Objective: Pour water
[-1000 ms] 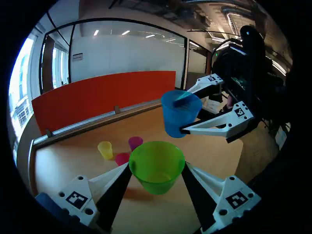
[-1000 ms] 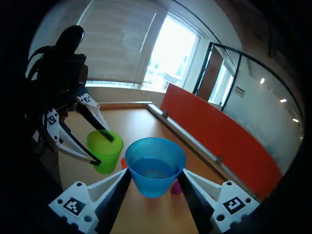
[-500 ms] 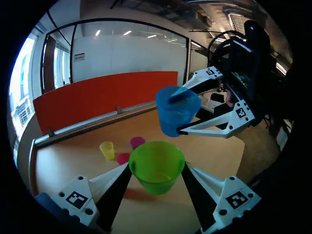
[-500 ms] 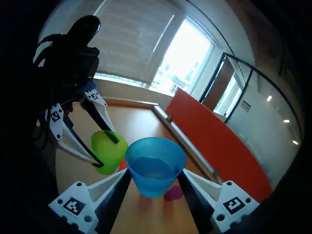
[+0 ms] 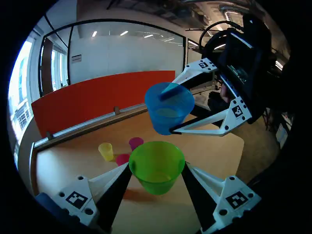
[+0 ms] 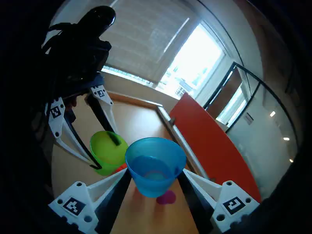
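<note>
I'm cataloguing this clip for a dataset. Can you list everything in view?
green translucent plastic cup: one, green, between the left fingers
blue translucent plastic cup: one, blue, water inside, between the right fingers
small yellow cup: one, yellow, on the table
small magenta cup: one, magenta, on the table
small pink cup: one, pink, on the table
wooden table: one, light brown
partition panel: one, orange, along the table's far edge
left gripper: one, white and black
right gripper: one, white and black

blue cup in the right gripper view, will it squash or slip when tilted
The translucent blue plastic cup looks thin-walled, so it probably flexes under a hard squeeze. Its smooth tapered sides may slide between the jaws. Water inside adds weight.
</note>
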Demonstrator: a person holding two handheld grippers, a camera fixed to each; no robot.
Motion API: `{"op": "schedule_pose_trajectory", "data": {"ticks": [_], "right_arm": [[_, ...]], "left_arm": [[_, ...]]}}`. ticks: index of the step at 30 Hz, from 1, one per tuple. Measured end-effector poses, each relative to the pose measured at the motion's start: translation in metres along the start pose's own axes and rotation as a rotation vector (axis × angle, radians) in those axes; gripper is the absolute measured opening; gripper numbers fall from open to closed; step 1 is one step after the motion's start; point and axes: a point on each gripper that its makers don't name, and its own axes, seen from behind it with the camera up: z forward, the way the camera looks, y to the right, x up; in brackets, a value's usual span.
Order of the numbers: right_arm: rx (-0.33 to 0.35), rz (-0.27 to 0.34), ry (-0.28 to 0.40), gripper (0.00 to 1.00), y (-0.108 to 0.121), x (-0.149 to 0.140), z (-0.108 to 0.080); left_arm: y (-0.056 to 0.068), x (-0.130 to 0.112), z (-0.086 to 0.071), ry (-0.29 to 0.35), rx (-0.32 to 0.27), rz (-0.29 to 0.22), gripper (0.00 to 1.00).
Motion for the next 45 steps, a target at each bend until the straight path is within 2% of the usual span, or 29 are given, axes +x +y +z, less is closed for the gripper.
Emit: {"op": "schedule_pose_trajectory", "data": {"ticks": [24,45], "right_arm": [[0.016,-0.205,-0.017,0.85,-0.001,0.008,0.008],[0.036,-0.340,-0.030,0.85,0.000,0.011,0.013]], "left_arm": [[0.002,0.002,0.005,0.001,-0.009,0.010,0.87],[0.002,0.003,0.011,-0.001,-0.013,0.020,0.87]]}}
